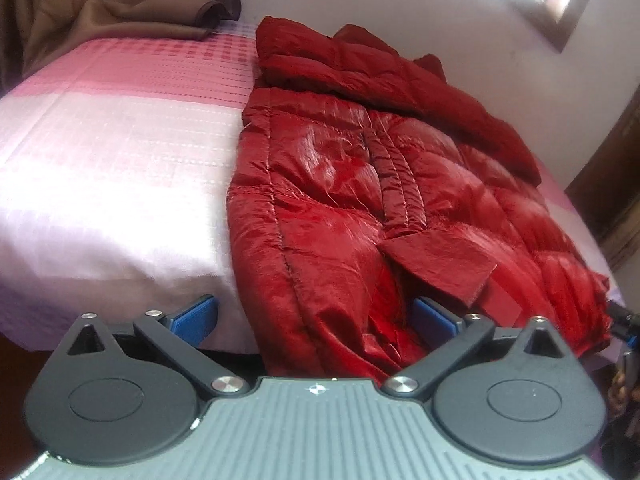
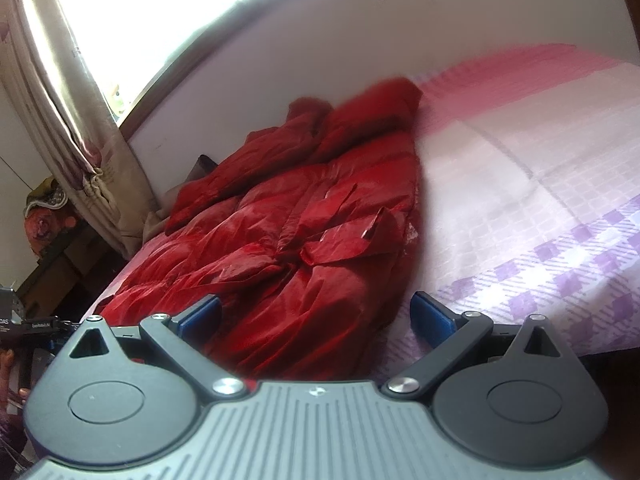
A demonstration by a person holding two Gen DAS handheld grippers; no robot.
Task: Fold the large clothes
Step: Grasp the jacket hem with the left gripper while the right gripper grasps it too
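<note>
Left wrist: fingers (image 1: pixel 192 316) spread, empty.

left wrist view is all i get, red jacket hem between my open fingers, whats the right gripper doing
Observer: The right gripper is open too, the red jacket hem between its fingers.
Operator: anything left of the bed on that side
Observer: A gathered curtain hangs by a bright window.
Operator: bedspread same pink there
Observer: Near that gripper the bedspread shows purple checks.
</note>
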